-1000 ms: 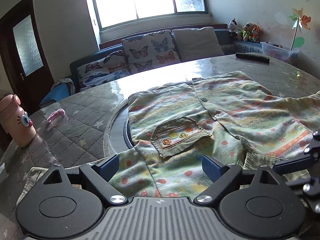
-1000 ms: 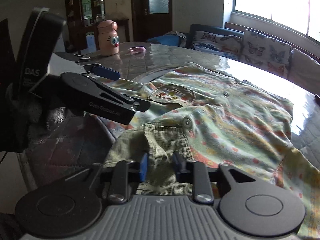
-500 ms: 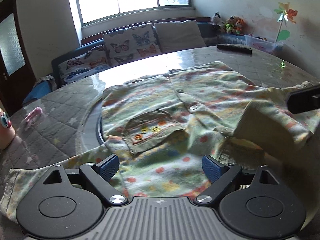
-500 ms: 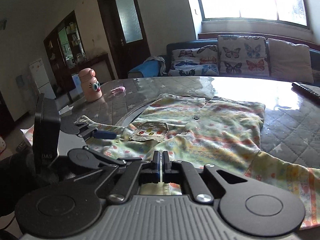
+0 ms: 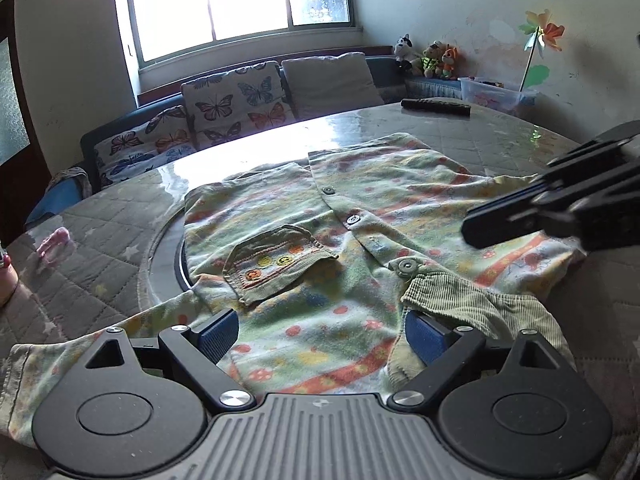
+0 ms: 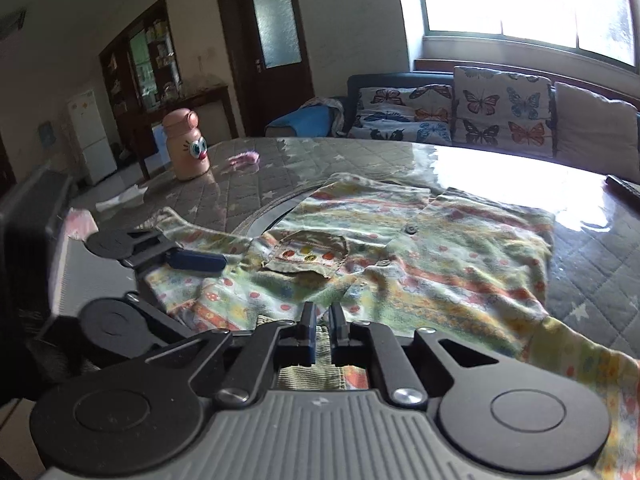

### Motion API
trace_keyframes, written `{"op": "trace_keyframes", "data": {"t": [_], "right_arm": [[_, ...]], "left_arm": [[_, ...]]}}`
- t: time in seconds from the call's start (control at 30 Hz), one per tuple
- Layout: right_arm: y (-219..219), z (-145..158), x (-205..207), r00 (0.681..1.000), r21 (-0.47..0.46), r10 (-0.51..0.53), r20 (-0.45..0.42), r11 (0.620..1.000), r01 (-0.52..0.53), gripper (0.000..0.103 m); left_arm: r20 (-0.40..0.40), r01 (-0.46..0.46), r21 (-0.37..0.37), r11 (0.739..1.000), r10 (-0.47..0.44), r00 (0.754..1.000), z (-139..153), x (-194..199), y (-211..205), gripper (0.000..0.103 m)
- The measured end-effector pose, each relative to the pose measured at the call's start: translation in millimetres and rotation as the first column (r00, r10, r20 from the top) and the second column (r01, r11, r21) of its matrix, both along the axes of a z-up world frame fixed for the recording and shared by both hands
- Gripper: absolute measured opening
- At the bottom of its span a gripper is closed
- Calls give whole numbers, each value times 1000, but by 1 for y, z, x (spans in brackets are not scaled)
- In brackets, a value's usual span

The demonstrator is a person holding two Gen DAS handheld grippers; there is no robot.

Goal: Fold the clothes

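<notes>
A child's button shirt [image 5: 360,208] with green, yellow and orange print lies spread front-up on the round table, its corduroy pocket [image 5: 276,264] facing up. Its corduroy collar [image 5: 472,300] lies folded near the front edge. My left gripper [image 5: 320,328] is open wide, low over the shirt's near hem, its right pad beside the collar. My right gripper [image 6: 320,328] hovers above the collar [image 6: 308,376]; its jaws are opening to a narrow gap with no cloth between them. From the left wrist its fingers [image 5: 504,220] hang free over the shirt's right side.
A quilted cover [image 5: 100,264] lies over the round table. A pink bottle [image 6: 186,148] and small pink item [image 6: 242,158] stand far left, a remote [image 5: 436,106] at the far edge. A sofa with butterfly cushions [image 5: 236,108] runs under the window.
A second ago the right jaws stood around the collar, then shut and lifted it. Now the collar lies on the shirt and the right gripper has risen with its jaws slightly parted.
</notes>
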State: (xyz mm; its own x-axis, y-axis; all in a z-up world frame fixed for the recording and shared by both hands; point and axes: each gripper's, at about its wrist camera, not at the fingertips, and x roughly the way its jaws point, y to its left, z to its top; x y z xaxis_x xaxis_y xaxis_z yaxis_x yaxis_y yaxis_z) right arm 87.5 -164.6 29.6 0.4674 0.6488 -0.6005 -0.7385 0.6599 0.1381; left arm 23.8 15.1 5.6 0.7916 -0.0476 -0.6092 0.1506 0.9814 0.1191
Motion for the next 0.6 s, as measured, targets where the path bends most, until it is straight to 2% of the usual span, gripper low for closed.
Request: {"op": "trace_keyframes", "data": {"t": [0.23,0.43,0.53,0.6], "right_arm": [[25,-30,-10,997,-117,75,4,990,-74,8],[24,-33,-34,990,-158,129,59,980,-118,12],[12,-28,-36,992,-145,116,47,984,-108,22],[1,-23,-34,995,-124,91,38,989,-86,33]], "left_arm": [[55,-63,-23,998,65,996,20,-8,18,92],[59,-19,-45,999,22,998,21,3,0,92],[33,-13,-45,999,14,999,12,9,-9,92],[12,-11,-35,999,12,1000,4,12,-14,92]]}}
